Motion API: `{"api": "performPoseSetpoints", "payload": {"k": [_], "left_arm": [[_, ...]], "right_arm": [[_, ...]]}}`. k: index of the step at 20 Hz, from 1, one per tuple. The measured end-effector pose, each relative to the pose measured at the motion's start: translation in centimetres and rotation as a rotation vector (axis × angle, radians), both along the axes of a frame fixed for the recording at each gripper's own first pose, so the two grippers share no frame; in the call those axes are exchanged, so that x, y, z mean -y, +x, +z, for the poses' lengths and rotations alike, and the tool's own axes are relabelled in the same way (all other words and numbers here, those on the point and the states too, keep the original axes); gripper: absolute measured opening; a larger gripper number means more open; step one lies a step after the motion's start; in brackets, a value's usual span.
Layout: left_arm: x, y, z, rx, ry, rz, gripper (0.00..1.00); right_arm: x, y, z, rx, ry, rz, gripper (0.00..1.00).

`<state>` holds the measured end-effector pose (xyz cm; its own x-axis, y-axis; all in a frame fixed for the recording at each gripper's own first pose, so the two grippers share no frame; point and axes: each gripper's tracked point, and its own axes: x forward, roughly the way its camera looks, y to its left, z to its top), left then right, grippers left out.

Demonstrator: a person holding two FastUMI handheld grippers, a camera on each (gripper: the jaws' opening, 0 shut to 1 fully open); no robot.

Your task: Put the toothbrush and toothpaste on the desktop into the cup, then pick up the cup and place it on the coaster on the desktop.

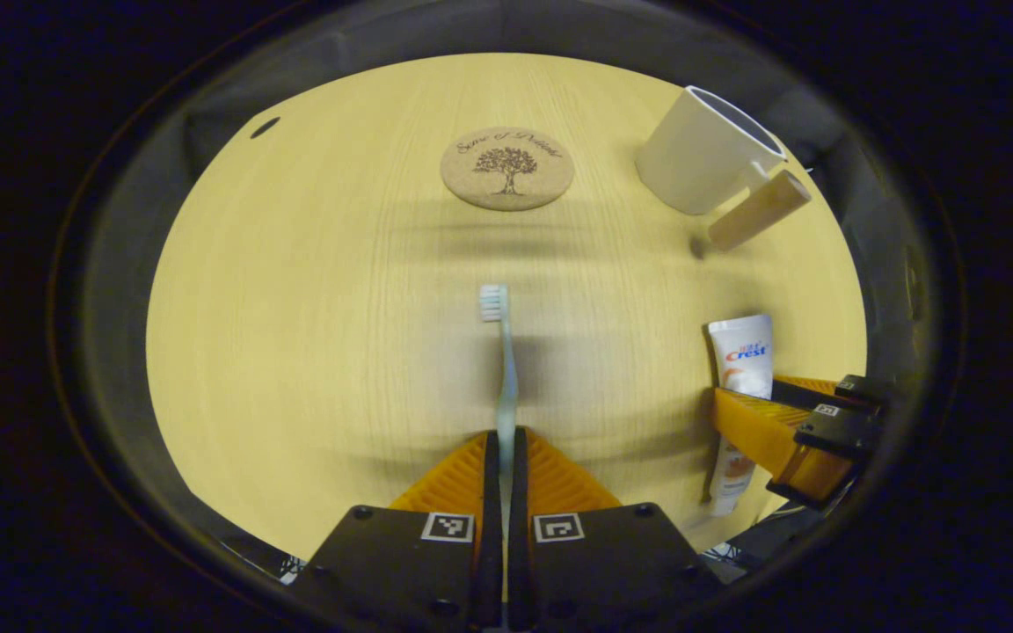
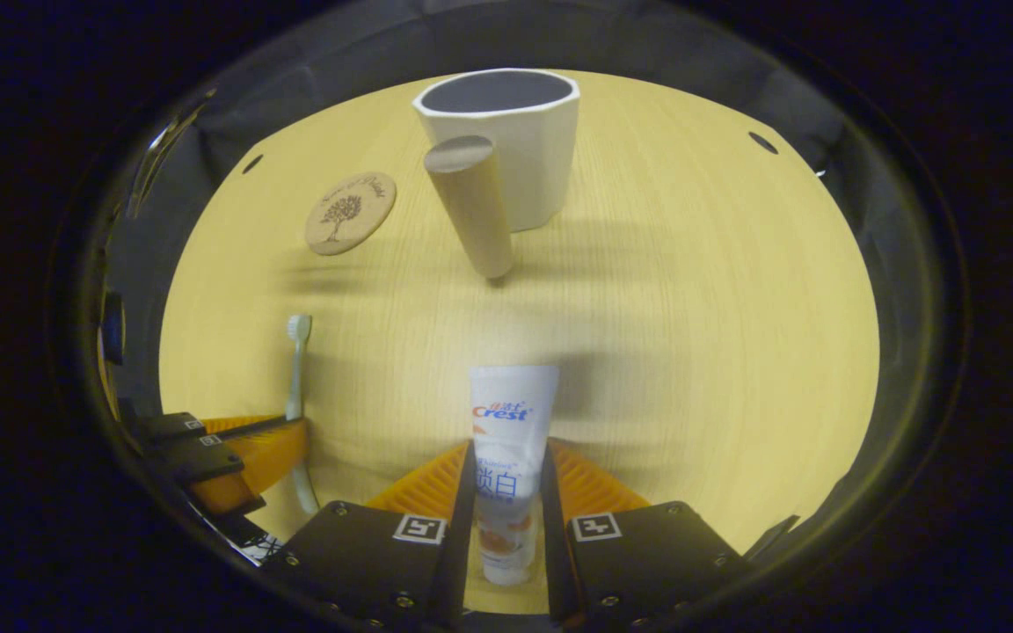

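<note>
Desktop (image 1: 313,352): a pale wood-grain top, and everything in play sits on it.

Left gripper (image 1: 504,448): low over the near edge, pointing straight out across the desktop, and clenched on the toothbrush handle, both fingers pressed tight against it. In the right gripper view it sits at the lower left, angled in from the side.

Right gripper (image 2: 506,479): low and level too, aimed toward the cup, grasping the toothpaste tube between both fingers. From the left gripper view it comes in at the far right with the tube crossing it.

Cup (image 2: 506,145): white, upright, dark inside, with a light wooden peg handle jutting toward the right gripper. It stands at the far side, right of the coaster and apart from it.

Coaster (image 1: 506,169): round cork disc lying flat, printed with a dark tree and a curved line of script above it too small to read.

Toothpaste (image 2: 511,440): white tube, "Crest" in blue and red, more blue characters and an orange patch lower down; flat end points toward the cup.

Toothbrush (image 1: 503,369): pale blue-green handle, white bristled head pointing away toward the coaster, tail end in the left gripper.
</note>
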<state>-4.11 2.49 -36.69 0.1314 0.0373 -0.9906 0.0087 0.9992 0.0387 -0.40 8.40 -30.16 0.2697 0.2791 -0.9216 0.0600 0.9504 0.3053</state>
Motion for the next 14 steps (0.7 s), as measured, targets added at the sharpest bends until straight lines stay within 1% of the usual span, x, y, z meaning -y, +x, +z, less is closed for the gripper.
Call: {"api": "performPoseSetpoints", "payload": {"k": [4,11,14], "left_arm": [[-0.1,-0.7,0.3,0.038,-0.029,0.033,0.11],[-0.2,-0.8,1.7,0.209,-0.066,0.054,0.11],[0.0,-0.6,2.4,0.272,-0.093,0.049,0.11]], "right_arm": [[-0.3,0.3,1.2,0.07,0.052,-0.011,0.37],[0.0,-0.6,2.7,0.226,0.099,0.053,0.37],[0.4,-0.5,3.5,0.304,0.094,0.05,0.37]]}}
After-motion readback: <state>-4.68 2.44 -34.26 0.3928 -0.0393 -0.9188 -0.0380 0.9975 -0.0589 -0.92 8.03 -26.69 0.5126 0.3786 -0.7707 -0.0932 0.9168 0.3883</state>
